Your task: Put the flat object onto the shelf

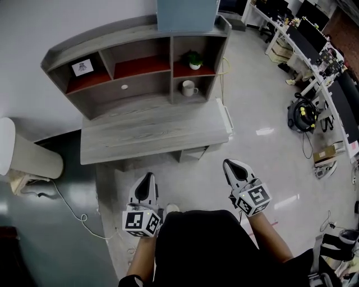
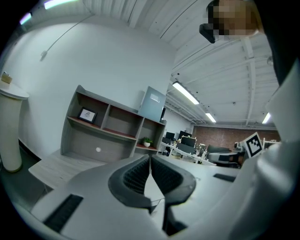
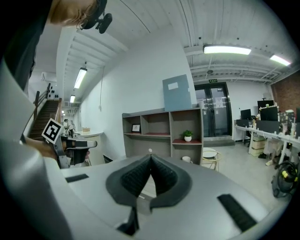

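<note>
— What is seen at the left of the head view?

— A white rounded pillar [image 1: 25, 154] is seen at the left edge. Below it, a thin white cable [image 1: 70, 208] is trailed over the floor.

— And the furniture?

— A grey wood-grain shelf unit [image 1: 112, 33] is set at the back of a grey wood-grain tabletop [image 1: 146, 132], in the upper middle of the frame. A small framed picture [image 1: 82, 68] is kept in its upper left compartment. A small white round disc [image 1: 124, 87] is seen on the back wall of the wide lower bay. A small green potted plant [image 1: 194, 59] is placed in the upper right compartment, and a white ceramic mug [image 1: 188, 87] in the compartment beneath it.

— Where is the flat object found?

— The flat blue-grey rectangular panel [image 1: 187, 14] is stood upright on the top board of the shelf unit, toward its right end, at the upper centre of the frame. It is touched by neither gripper.

— How are the grippers held?

— The left gripper [image 1: 148, 178] is held at the lower centre-left and the right gripper [image 1: 230, 165] at the lower centre-right. Both are kept in front of the tabletop's near edge, well apart from the panel. In the left gripper view the dark ribbed fingers [image 2: 133, 176] are pressed together with nothing between them. In the right gripper view the fingers [image 3: 166, 178] are likewise closed on nothing.

— And at the right?

— Office desks with monitors [image 1: 314, 33] are ranged along the upper right, and a black and yellow machine [image 1: 303, 112] is parked on the floor beside them.
</note>
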A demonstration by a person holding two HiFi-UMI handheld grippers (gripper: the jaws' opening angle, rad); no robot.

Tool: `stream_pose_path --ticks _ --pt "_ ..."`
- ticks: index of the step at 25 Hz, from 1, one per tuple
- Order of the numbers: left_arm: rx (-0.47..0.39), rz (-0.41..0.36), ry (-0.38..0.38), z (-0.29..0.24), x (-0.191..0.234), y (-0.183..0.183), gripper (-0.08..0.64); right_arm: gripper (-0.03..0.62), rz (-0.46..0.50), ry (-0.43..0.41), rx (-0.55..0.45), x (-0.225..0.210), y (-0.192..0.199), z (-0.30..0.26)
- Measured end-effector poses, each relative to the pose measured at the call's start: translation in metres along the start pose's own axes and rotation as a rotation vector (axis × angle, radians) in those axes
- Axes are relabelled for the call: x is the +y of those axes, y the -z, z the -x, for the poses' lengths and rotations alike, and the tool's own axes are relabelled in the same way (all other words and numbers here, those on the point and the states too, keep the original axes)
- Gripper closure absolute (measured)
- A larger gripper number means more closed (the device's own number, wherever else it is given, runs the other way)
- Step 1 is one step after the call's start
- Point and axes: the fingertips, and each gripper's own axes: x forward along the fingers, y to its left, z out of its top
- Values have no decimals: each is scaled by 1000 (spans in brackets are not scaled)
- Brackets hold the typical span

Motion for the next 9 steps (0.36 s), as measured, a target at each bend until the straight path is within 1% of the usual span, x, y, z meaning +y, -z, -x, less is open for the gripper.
stream_pose_path --ticks 4,9 --pt "-8 11 -15 10 17 2 540 592 -28 13 7 9 0 -15" --pt "-28 10 -24 21 46 -4 540 592 -11 20 24 29 2 -40"
